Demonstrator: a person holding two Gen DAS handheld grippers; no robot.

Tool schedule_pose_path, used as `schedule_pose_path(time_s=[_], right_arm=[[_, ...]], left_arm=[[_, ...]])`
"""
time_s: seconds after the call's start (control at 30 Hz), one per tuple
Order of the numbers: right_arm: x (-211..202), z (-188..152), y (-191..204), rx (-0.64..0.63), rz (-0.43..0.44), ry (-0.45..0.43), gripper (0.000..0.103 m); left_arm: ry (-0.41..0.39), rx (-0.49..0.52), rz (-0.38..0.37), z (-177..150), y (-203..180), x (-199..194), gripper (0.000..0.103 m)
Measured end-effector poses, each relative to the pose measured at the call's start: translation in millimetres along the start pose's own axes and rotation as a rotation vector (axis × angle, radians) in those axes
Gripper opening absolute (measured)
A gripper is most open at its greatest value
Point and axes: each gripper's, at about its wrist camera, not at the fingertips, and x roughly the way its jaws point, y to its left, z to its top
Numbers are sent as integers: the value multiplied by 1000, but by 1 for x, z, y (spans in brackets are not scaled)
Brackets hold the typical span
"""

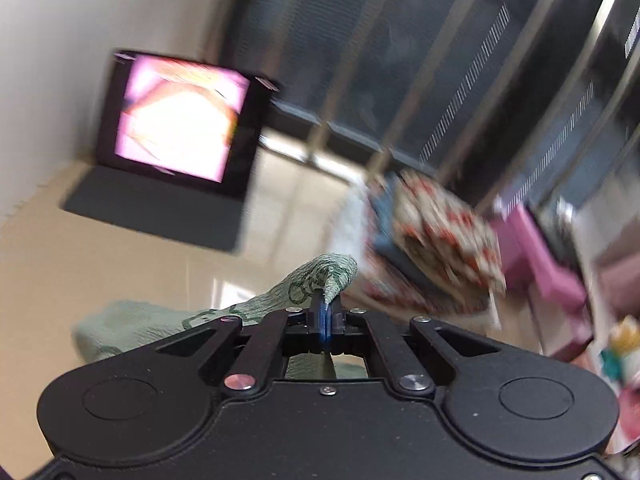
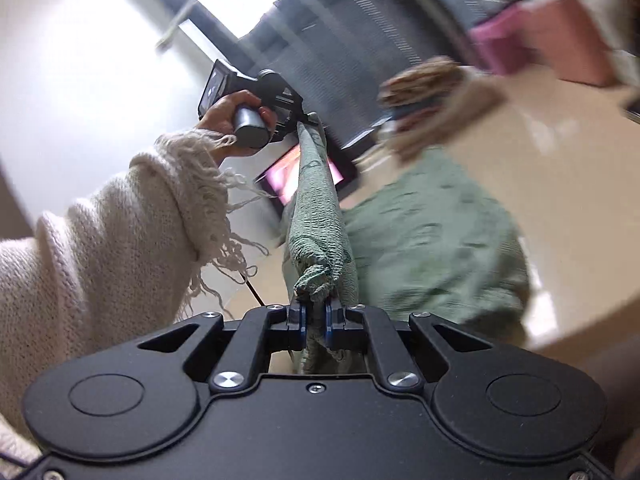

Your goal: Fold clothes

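- A glossy beige table (image 1: 120, 248) is filling the lower left of the left wrist view, its smooth top reflecting light.
- A crinkled, sage-green garment (image 2: 432, 240) with a waffle-like weave is spreading in a blurred heap across the centre right of the right wrist view, one edge lifting off it as a taut rolled band toward the upper middle.
- A cream knitted sleeve (image 2: 100, 248), chunky and fringed at the cuff, is reaching in from the left edge; the hand (image 2: 228, 120) is wrapping a grey handle.
- A dark, flat-edged tablet (image 1: 180, 120) is standing upright at upper left of the left wrist view, its screen glowing pink and white.
- A blurred stack of folded patterned clothes (image 1: 436, 236) is lying at centre right.
- The right gripper (image 2: 316, 320) is clamping a bunched corner of the garment between its blue pads.
- The left gripper (image 1: 326, 316) is pinching a thin pointed fold of the same fabric, jaws pressed together.
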Motion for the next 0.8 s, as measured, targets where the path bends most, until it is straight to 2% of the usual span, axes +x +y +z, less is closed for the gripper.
schedule_pose_path(time_s=[0.1,0.3,0.43,0.57,0.63,0.67,0.73,0.77,0.8], right_arm=[[-5,4,-31,113,-30,-32,8],[-6,15,-82,330,-45,-69,8],[3,11,-105,422,-53,-62,8],[17,8,-118,455,-67,-48,8],[17,8,-119,458,-70,-47,8],[17,8,-120,462,-69,-48,7],[19,8,-121,466,-67,-49,8],[17,7,-120,465,-67,-49,8],[10,3,-118,464,-67,-50,10]], left_arm=[[40,40,38,-13,-40,43,0],[95,67,127,-35,-65,98,0],[134,83,124,-45,-72,125,0],[168,79,140,-56,-73,143,1],[185,63,118,-58,-70,148,3],[192,51,98,-58,-67,149,7],[178,13,23,-55,-61,144,28],[155,-3,-19,-53,-57,137,55],[123,4,-42,-51,-55,128,73]])
